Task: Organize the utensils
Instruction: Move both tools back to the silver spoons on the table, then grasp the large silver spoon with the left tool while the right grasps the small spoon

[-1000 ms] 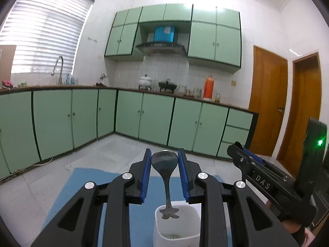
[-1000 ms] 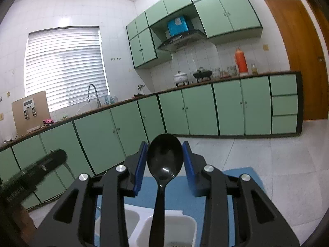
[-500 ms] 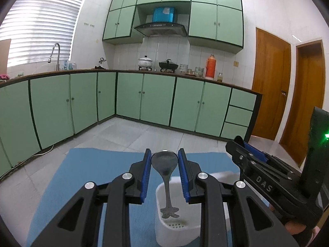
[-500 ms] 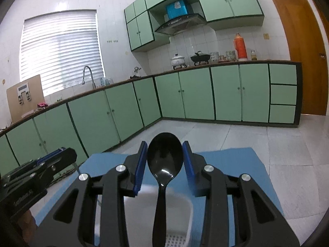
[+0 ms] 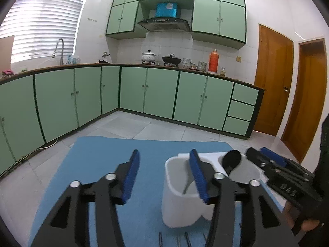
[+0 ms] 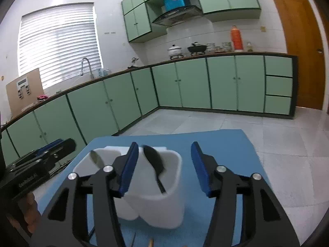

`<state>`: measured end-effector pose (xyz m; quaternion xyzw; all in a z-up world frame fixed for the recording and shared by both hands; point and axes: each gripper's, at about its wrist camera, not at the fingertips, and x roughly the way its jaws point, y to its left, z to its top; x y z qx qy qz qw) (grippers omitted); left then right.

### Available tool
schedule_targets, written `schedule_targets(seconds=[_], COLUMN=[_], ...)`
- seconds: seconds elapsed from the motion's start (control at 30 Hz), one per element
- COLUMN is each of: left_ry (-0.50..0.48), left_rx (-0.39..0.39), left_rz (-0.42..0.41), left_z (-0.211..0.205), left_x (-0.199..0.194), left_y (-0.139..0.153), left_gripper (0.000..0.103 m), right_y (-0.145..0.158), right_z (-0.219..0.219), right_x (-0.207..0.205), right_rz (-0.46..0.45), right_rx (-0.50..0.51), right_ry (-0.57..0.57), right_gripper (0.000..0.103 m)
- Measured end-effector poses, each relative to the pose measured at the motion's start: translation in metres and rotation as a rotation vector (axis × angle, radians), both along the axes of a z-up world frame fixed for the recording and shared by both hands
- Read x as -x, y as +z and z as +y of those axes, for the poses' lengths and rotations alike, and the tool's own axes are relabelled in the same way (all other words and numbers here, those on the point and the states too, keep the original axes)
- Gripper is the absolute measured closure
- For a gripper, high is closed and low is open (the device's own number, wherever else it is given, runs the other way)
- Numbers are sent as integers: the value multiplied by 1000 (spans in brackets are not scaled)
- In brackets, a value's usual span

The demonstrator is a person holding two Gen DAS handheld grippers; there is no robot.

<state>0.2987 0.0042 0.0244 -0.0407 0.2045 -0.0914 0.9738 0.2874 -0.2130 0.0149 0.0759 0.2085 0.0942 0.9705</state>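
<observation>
A white two-compartment utensil holder (image 6: 156,193) is seen standing on a blue mat (image 5: 98,160) in a green-cabineted kitchen. A black spoon (image 6: 154,162) has been left in the holder's right compartment, bowl uppermost and handle down inside, its long axis tilted so that the bowl leans toward the far left in the right wrist view. A metal spoon (image 6: 95,158) is stood in the left compartment, bowl up as well, leaning toward the left rim; its handle is hidden by the near wall.

The jaws of the right gripper (image 6: 162,164) have just been opening and are held apart, nothing pressed between the blue pads, the black spoon lying just beyond them. The jaws of the left gripper (image 5: 164,173) have likewise just been opening and stand apart, with only the mat between them and the holder's near-left rim (image 5: 170,162) behind the right finger.
</observation>
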Motion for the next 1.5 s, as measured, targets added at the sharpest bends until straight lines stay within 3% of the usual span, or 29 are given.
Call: schedule_targets(seconds=[0.2,0.3,0.5,0.8,0.9,1.07,1.2,1.27,1.5], left_ry=[60,95,123,118,113,94,74,63,66], left_rx=[-27,-37,-101,-142,-139,-108,-98,-88,-63], left_rz=[44,113,251,362,383,434,454,455,421], left_z=[27,43,47,37,38,41,40,39,44], left_x=[33,52,71,70,66,61,61,61,69], left_y=[-1,-13,-48,-87,-95,-106,-110,-110,-104], left_gripper=[24,16,15,16,20,36,51,65,68], right_y=[-2,-14,-44,-71,-74,-70,-71,-71,-82], right_z=[-11,-18,-24,-22,-23,-29,-28,-26,-27], right_x=[45,70,105,127,129,119,116,115,118], right_rz=[43,80,154,210,213,224,233,238,291], right_rx=[91,127,164,188,182,182,196,209,257], right_ry=[-99,-134,-157,-148,-145,-147,-142,-139,-117], right_gripper=[26,18,17,17,17,17,17,17,26])
